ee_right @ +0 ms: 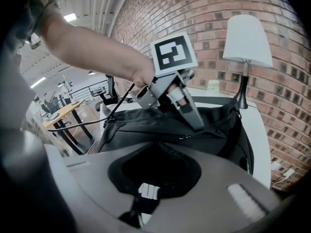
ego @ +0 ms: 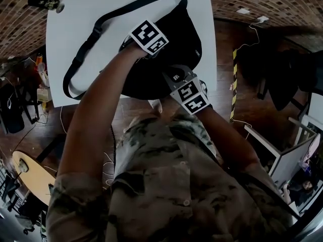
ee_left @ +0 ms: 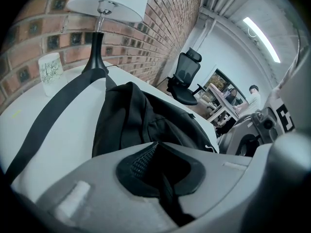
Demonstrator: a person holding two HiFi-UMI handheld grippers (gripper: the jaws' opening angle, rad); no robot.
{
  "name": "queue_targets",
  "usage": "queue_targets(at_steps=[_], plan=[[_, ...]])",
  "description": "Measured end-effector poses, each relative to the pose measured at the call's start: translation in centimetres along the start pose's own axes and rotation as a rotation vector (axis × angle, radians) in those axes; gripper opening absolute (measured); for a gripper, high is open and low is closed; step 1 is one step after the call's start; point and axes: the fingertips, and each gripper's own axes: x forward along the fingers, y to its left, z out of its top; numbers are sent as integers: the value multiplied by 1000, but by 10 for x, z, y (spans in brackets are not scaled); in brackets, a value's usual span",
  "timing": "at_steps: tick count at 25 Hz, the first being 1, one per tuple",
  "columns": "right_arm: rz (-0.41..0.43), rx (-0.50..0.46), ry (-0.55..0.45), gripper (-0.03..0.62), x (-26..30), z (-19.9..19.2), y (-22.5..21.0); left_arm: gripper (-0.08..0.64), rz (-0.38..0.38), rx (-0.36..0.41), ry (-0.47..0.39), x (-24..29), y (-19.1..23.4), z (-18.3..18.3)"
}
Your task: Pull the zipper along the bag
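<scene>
1. The black bag (ego: 179, 39) lies at the near edge of the white desk (ego: 65, 29), with its strap (ego: 81, 57) looping off to the left.
2. Left claw (ee_left: 167, 193): jaws closed, pinching the bag's black fabric.
3. Right claw (ee_right: 141, 205): jaws closed on a small white tab (ee_right: 148, 191) at the bag's near side.
4. A lamp (ee_right: 248, 42) stands behind the bag.

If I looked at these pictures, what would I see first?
First you'd see the black bag lying on the white table, with two grippers on it, each carrying a cube of black-and-white squares. The left gripper pinches the bag's cloth, and the right gripper is shut on a small white tab at the bag's near edge. Behind them a lamp stands by a brick wall.
</scene>
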Motion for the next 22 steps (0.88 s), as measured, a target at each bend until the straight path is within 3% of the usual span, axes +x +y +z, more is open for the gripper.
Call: queue_targets(at_steps=[22], plan=[[241, -91, -3, 28, 19, 3, 117, 0, 18, 10, -34, 0, 0, 4]])
